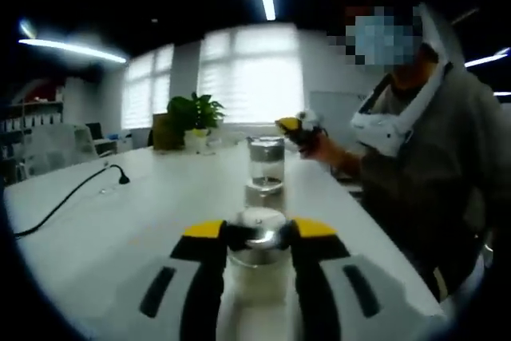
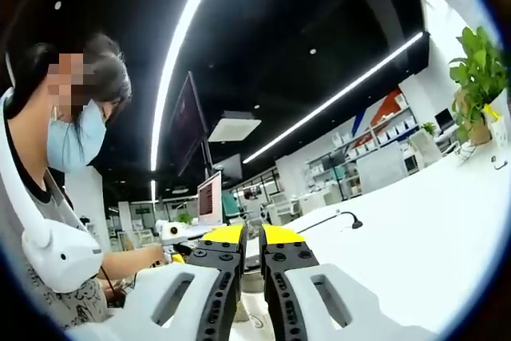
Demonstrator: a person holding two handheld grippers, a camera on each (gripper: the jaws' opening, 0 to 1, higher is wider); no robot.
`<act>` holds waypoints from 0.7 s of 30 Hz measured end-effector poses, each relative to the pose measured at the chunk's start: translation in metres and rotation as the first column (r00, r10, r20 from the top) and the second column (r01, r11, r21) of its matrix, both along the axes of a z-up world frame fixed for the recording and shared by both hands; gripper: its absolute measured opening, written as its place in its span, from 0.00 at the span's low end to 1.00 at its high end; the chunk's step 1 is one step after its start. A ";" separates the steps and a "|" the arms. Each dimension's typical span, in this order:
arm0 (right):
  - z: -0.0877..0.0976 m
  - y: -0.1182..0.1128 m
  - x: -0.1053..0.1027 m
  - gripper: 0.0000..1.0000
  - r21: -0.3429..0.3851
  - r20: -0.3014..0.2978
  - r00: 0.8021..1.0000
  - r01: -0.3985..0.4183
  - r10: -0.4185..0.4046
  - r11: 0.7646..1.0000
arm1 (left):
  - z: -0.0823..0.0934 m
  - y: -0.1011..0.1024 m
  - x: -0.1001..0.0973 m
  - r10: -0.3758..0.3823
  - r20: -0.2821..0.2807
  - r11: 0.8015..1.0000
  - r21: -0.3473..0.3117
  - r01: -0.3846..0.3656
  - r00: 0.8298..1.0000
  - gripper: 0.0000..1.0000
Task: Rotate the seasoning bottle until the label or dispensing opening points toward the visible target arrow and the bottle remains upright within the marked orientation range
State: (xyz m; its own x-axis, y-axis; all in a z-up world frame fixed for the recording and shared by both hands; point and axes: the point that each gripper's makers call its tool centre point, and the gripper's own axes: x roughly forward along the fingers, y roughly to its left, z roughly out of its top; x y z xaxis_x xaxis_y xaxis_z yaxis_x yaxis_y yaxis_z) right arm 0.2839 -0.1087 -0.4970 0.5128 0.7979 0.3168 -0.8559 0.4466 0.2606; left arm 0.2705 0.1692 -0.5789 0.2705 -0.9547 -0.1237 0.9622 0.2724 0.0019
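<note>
- Left gripper clamped on bottle, upright, near edge of white table.
- Right gripper jaws nearly together, nothing held.
- Glass jar just behind bottle.
- Cable, potted plant farther back.

text: none legible | labels: none readable | bottle: no lettering made out | monitor: screen too blurred

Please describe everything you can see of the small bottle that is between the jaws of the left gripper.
The bottle looks like clear glass with a shiny silver cap on top. It stands upright on the white table, close to the camera. The left gripper has its black, yellow-tipped jaws closed against both sides just under the cap. Its lower body is pale and blurred; no label or opening can be made out.
</note>
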 end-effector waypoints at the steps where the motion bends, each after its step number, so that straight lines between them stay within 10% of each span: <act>1: 0.000 0.000 -0.001 0.05 0.001 0.001 1.000 0.000 0.000 1.000 | 0.000 0.001 -0.001 0.004 0.003 1.000 0.012 -0.004 1.000 0.33; 7: -0.001 -0.003 -0.007 0.05 0.003 0.005 1.000 -0.006 0.006 1.000 | -0.008 0.010 0.001 0.061 -0.002 0.993 0.099 -0.061 0.998 0.38; 21: 0.008 -0.015 -0.036 0.05 0.049 0.046 0.999 -0.005 0.003 0.999 | 0.053 0.006 -0.034 0.167 0.101 0.983 -0.088 -0.159 0.981 0.50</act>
